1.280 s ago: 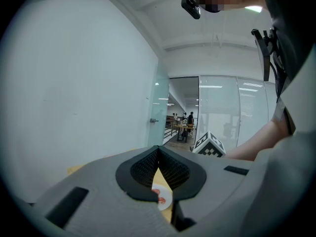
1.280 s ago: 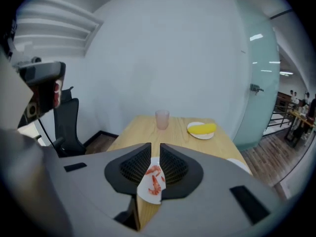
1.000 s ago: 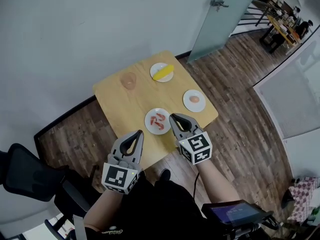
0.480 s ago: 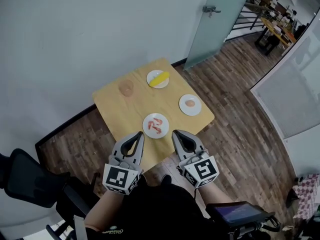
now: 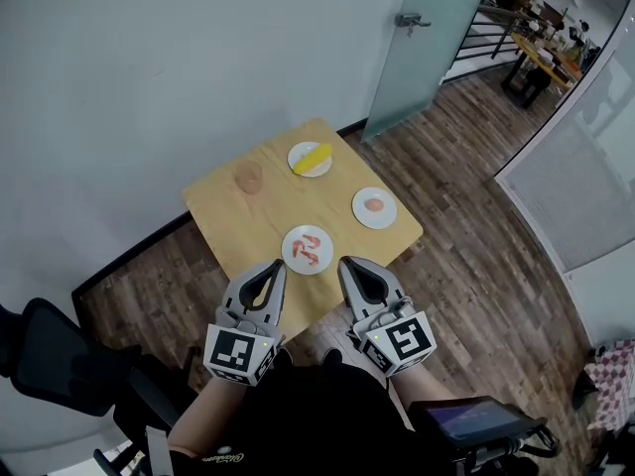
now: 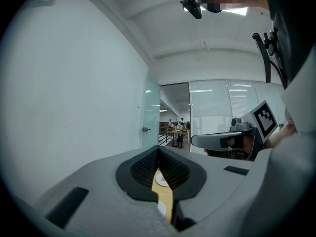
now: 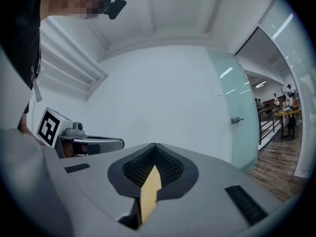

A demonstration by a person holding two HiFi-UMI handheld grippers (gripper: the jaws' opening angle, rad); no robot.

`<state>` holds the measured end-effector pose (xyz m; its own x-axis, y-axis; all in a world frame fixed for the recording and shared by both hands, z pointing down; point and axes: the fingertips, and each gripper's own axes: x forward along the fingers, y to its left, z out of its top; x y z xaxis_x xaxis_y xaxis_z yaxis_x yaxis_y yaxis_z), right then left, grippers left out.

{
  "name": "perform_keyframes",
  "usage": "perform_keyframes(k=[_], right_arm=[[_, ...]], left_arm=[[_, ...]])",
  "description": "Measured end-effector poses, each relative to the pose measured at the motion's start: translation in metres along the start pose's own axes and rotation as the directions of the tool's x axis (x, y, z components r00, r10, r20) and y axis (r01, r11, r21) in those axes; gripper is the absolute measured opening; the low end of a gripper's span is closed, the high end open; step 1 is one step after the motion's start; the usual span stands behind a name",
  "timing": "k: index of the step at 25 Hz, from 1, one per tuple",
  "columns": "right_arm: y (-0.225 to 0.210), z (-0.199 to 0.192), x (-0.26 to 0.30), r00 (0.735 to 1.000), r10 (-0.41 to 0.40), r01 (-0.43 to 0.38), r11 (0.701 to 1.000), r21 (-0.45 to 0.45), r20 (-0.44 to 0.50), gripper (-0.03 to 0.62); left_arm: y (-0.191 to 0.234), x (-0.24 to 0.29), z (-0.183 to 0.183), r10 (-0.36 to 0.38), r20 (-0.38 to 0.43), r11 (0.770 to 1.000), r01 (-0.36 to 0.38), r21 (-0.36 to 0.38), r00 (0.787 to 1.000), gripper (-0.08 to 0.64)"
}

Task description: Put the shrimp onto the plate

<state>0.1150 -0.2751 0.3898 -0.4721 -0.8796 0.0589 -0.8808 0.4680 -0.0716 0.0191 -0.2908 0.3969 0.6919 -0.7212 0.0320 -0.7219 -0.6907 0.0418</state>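
Observation:
Two red shrimp [image 5: 307,247] lie on a small white plate [image 5: 324,252] near the front edge of the wooden table [image 5: 243,221]. Both grippers hang short of that edge, close to the person's body and off the table. My left gripper [image 5: 275,264] is shut and empty, just left of the plate. My right gripper [image 5: 345,263] is shut too, with nothing between its jaws, just right of the plate. In the left gripper view the left gripper [image 6: 158,150] shows closed jaws with a sliver of table behind them. The right gripper view shows the right gripper [image 7: 155,146] closed the same way.
Farther back on the table stand a plate with a yellow item [image 5: 311,159], a plate with a brownish round item [image 5: 374,206] and a pinkish cup [image 5: 249,178]. A white wall backs the table, a glass door [image 5: 422,48] is right. A black chair [image 5: 55,360] sits near left.
The right gripper has drawn back from beside the shrimp plate toward the body, and its jaws have closed. The left gripper has hardly moved.

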Motion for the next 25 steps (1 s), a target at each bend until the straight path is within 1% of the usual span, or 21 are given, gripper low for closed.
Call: perform_keyframes(k=[9,18,25], right_arm=[[0.009,-0.001,0.000,1.000,0.027,-0.027,1.000,-0.002,-0.009,0.002],[0.015,0.004,-0.004,0.999,0.043,-0.043,0.999,-0.007,0.013,0.002],[0.021,0.006,-0.007,0.998,0.063,-0.063,0.998,-0.010,0.009,0.002]], left_arm=[[0.000,-0.001,0.000,0.002,-0.004,1.000,-0.002,-0.001,1.000,0.000],[-0.003,-0.002,0.000,-0.005,0.001,1.000,0.005,0.018,1.000,0.000],[-0.002,-0.005,0.001,0.002,0.000,1.000,-0.002,0.020,1.000,0.000]])
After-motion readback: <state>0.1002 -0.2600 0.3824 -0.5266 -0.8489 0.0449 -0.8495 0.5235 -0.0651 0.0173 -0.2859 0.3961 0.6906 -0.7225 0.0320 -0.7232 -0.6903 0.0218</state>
